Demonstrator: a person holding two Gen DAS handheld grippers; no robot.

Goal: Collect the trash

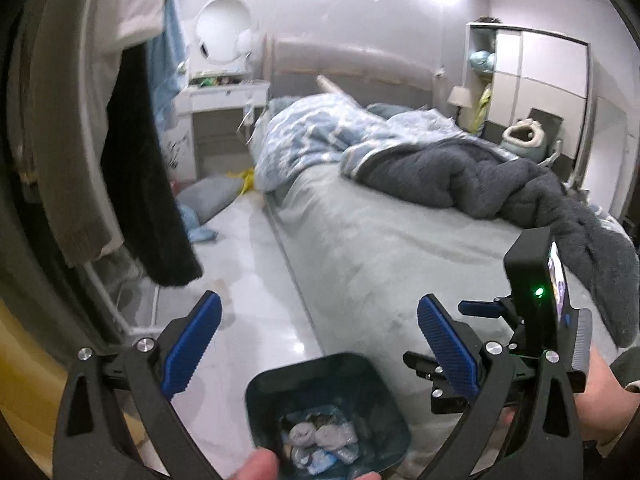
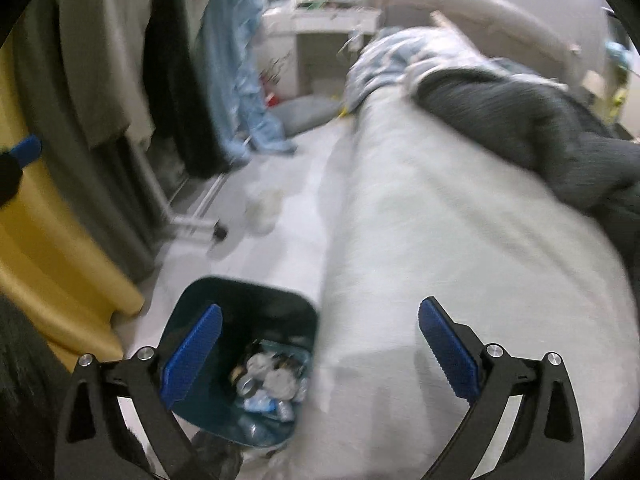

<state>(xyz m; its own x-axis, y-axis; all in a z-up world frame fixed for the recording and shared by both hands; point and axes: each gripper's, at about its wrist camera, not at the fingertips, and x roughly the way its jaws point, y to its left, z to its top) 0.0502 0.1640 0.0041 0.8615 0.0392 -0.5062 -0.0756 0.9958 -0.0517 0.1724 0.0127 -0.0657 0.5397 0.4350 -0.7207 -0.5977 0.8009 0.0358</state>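
While both grippers are empty, I judge the next step is finding loose trash, approaching low and square | left gripper (image 1: pixel 319 344) wide apart, touching nothing | right gripper (image 2: pixel 320 350) wide apart, empty | bin (image 2: pixel 256 304) on floor beside bed (image 2: pixel 440 240), trash (image 2: pixel 272 380) inside.

One dark bin (image 1: pixel 280 392) stood on the floor beside one bed (image 1: pixel 380 248), and the crumpled trash (image 1: pixel 316 440) inside it was too jumbled to count. Two blankets lay on the bed, one blue patterned (image 1: pixel 312 132) and one dark grey (image 1: pixel 480 184). One white vanity (image 1: pixel 224 96) carried one round mirror (image 1: pixel 222 28), and there were two grippers, each with two blue fingers (image 2: pixel 192 352).
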